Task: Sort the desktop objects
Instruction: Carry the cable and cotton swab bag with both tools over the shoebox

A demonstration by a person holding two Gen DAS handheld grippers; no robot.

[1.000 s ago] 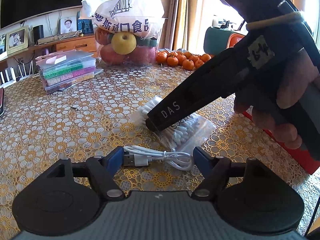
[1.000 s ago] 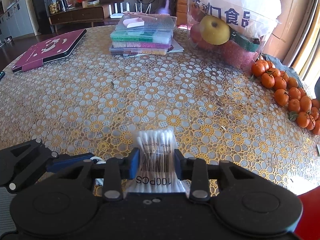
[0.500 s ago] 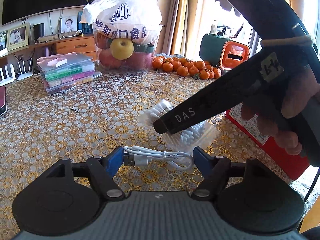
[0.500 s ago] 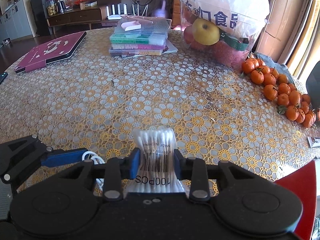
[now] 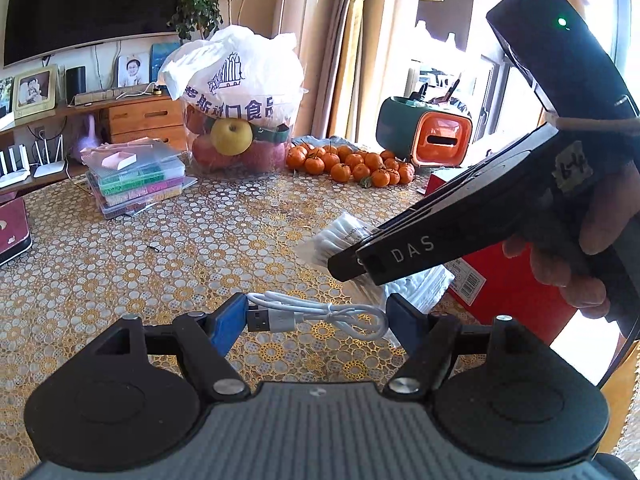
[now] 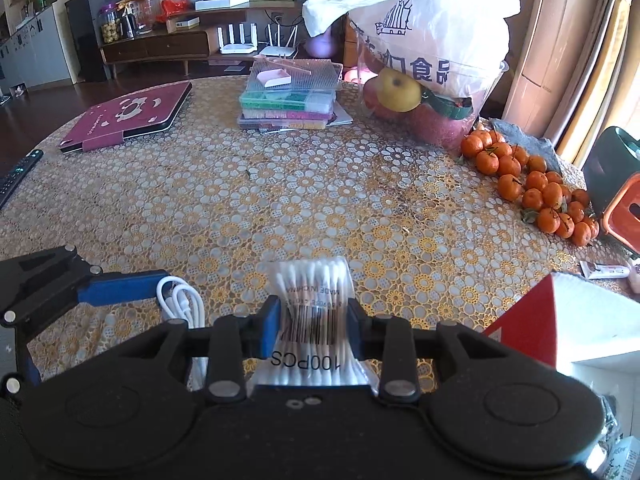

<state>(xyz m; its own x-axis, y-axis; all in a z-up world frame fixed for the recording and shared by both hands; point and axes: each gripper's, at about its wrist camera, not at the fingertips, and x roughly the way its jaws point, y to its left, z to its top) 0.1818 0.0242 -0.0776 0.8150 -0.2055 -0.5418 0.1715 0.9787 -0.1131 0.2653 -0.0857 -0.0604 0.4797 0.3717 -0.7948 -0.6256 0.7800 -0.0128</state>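
A coiled white USB cable point(image 5: 320, 314) spans the gap between the blue fingers of my left gripper point(image 5: 316, 320), which is shut on it and holds it just above the tablecloth. In the right wrist view the same cable point(image 6: 180, 300) hangs beside a left blue finger point(image 6: 120, 286). My right gripper point(image 6: 312, 320) is shut on a clear bag of cotton swabs point(image 6: 312, 284) marked 100PCS. From the left wrist view, the swab bag point(image 5: 344, 232) sticks out past the right gripper point(image 5: 348, 268), lifted off the table with a hand on the handle.
A red box point(image 5: 508, 292) stands at the near right. Farther back are a pile of tangerines point(image 5: 352, 164), a fruit bag point(image 5: 240, 120), stacked plastic boxes point(image 5: 136, 176) and a green-orange holder point(image 5: 424, 132). A maroon tablet case point(image 6: 128, 116) and a remote point(image 6: 16, 172) lie left.
Both grippers have risen from the table with their loads. The right gripper has carried the swab bag up and to the right, towards the red box.
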